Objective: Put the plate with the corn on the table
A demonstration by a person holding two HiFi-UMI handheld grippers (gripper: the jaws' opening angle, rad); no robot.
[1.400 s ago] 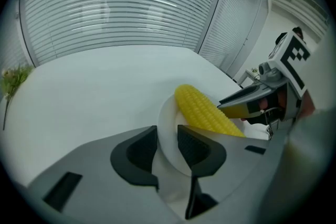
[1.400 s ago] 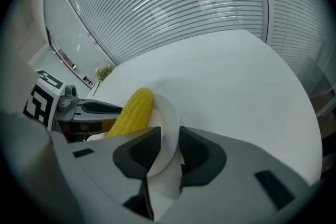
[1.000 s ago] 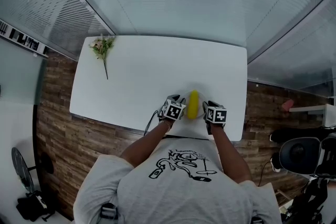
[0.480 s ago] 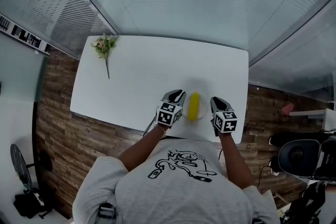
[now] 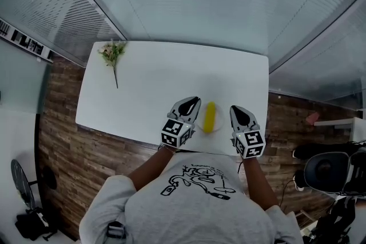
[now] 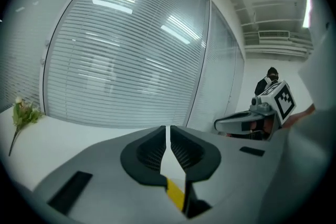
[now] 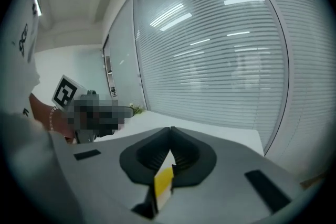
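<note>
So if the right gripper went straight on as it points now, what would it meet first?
Probably the far part of the white table, since the right gripper tilts slightly down; if it clears the edge, the window blinds. Depth is unclear.

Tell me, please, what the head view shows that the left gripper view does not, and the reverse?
Only the head view: the whole corn lying on its plate, the wooden floor and the person's shirt. Only the left gripper view: the jaws of the left gripper seen close, with nothing gripped, and a ceiling vent. Both: the white table, the flowers and the right gripper, whose jaws have just been closing and hold nothing.
</note>
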